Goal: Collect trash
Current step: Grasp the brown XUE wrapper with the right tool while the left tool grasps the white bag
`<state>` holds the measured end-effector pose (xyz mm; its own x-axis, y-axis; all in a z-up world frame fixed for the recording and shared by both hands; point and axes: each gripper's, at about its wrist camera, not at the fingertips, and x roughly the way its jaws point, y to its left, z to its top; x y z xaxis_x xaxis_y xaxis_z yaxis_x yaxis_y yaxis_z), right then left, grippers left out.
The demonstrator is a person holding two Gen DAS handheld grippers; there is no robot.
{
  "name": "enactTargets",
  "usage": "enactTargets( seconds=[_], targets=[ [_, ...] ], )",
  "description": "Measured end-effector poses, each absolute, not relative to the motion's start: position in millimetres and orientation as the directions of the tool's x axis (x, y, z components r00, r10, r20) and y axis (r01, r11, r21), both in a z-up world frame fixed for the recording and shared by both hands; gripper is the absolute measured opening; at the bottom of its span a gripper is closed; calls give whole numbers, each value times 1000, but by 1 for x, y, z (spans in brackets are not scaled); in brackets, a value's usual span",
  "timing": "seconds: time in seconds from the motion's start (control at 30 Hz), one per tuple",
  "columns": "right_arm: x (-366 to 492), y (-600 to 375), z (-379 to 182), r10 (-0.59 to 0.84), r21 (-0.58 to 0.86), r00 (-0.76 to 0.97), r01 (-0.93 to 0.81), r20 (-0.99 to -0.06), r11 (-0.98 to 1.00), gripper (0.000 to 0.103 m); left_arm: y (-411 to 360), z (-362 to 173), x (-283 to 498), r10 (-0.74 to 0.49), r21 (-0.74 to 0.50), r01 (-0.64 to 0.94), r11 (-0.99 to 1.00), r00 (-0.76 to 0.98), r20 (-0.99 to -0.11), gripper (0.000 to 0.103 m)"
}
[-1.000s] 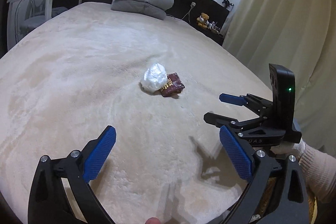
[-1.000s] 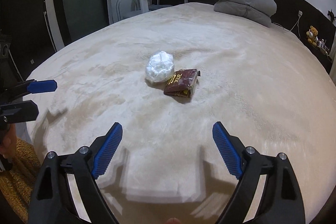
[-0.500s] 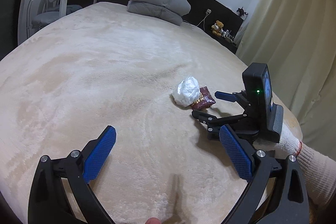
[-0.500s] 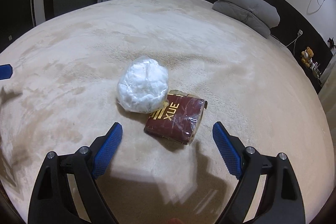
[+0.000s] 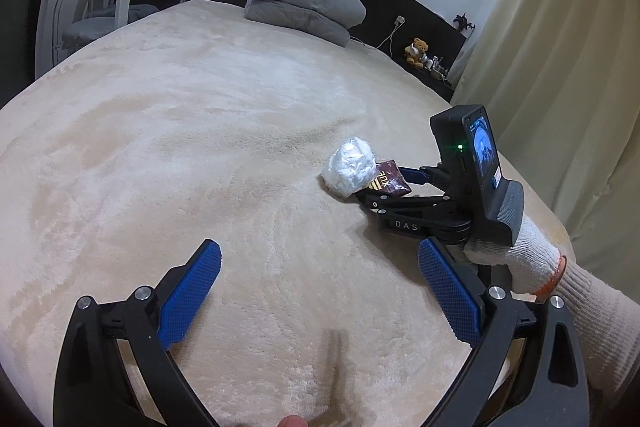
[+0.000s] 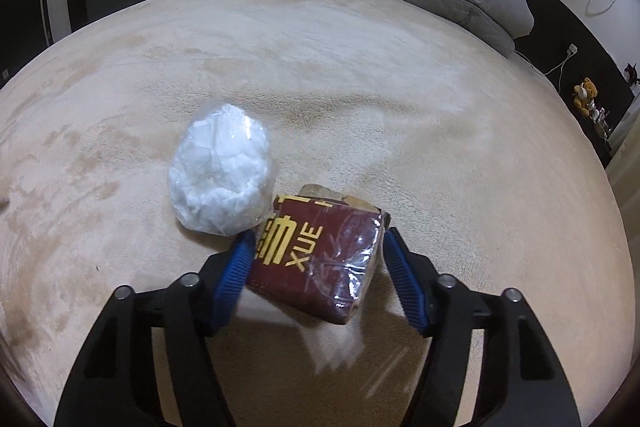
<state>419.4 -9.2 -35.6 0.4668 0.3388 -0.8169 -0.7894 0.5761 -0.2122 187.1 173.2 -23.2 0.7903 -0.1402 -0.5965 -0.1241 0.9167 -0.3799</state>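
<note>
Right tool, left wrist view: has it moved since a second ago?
Yes. The right tool has gone forward over the bed, away from the camera, to the dark red packet; it now straddles the packet, closing.

Both grippers are black plastic frames with silver screw heads and blue, fine-ribbed pads (image 5: 191,297). The right gripper (image 5: 390,183) bears white "DAS" lettering and a camera (image 5: 470,155) with a green light. A white knit glove (image 5: 516,255), seemingly orange-trimmed, meets a cream ribbed sleeve (image 5: 600,319).
</note>
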Motion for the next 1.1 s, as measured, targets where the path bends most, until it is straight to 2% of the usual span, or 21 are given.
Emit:
enactTargets(
  seconds=[0.33, 0.47, 0.7, 0.87, 1.1],
  targets=[
    [412, -32, -22, 374, -164, 445, -793, -814, 586, 59, 170, -27, 198, -130, -362, -134, 922, 777, -616, 97],
    [410, -50, -15, 383, -133, 431, -787, -817, 603, 59, 164, -29, 209, -177, -389, -102, 915, 766, -618, 97],
    [409, -74, -6, 399, -97, 421, -777, -814, 623, 58, 151, -31, 242, -192, -392, -81, 916, 770, -608, 97],
    [412, -94, 5, 418, -69, 441, -749, -794, 660, 58, 132, -34, 273, -166, -336, -71, 939, 763, -625, 97],
    [415, -119, 16, 443, -31, 445, -732, -779, 680, 58, 115, -47, 314, -161, -317, -72, 946, 744, -649, 96]
  ],
)
